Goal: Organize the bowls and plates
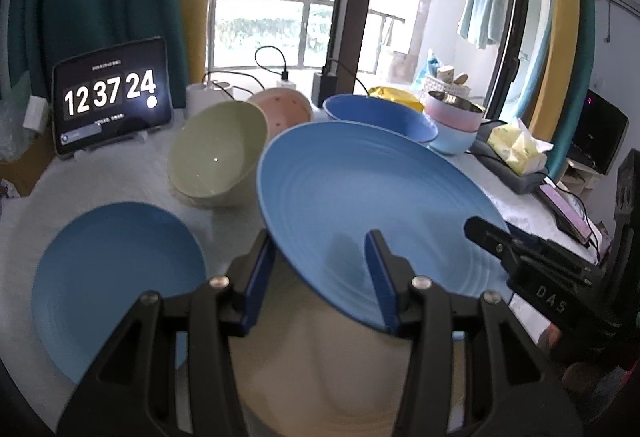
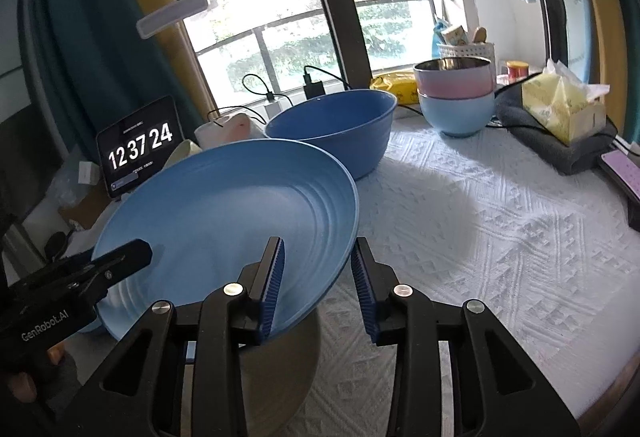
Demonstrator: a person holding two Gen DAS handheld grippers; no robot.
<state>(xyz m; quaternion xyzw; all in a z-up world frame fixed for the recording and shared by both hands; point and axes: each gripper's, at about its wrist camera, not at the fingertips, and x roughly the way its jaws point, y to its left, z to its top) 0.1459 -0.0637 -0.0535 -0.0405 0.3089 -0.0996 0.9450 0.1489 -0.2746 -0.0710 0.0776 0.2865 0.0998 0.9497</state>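
Blue plate (image 1: 360,205) up off the table, tilted, and both grippers are on it! The left gripper (image 1: 320,257) straddles the near rim, one finger beneath the plate and one on top of its ribbed face, so it looks clamped on the rim. The right gripper (image 2: 318,269) has the opposite edge between its jaws; its left pad (image 2: 274,277) lies on the plate's upper face, while the right one stands just outside the rim, and I cannot tell whether that pad presses on the plate.

Directly under the lifted plate sits a beige plate (image 1: 320,369), flat on the white quilted cloth (image 2: 500,237). Just to the left lies a second blue plate (image 1: 116,285), resting flat.

Further back, a green bowl (image 1: 216,157) leans on its side, with a pink bowl (image 1: 284,105) tipped behind it. A deep blue bowl (image 2: 332,129) stands upright just beyond the raised plate. To its right, a pink bowl with a metal lining (image 2: 454,77) is nested in a light blue bowl (image 2: 456,113).

Over at the back left, a tablet (image 1: 112,97) reads 12 37 24. On the right edge, a yellow tissue pack (image 2: 560,105) rests on a grey folded towel (image 2: 560,145), by the window.
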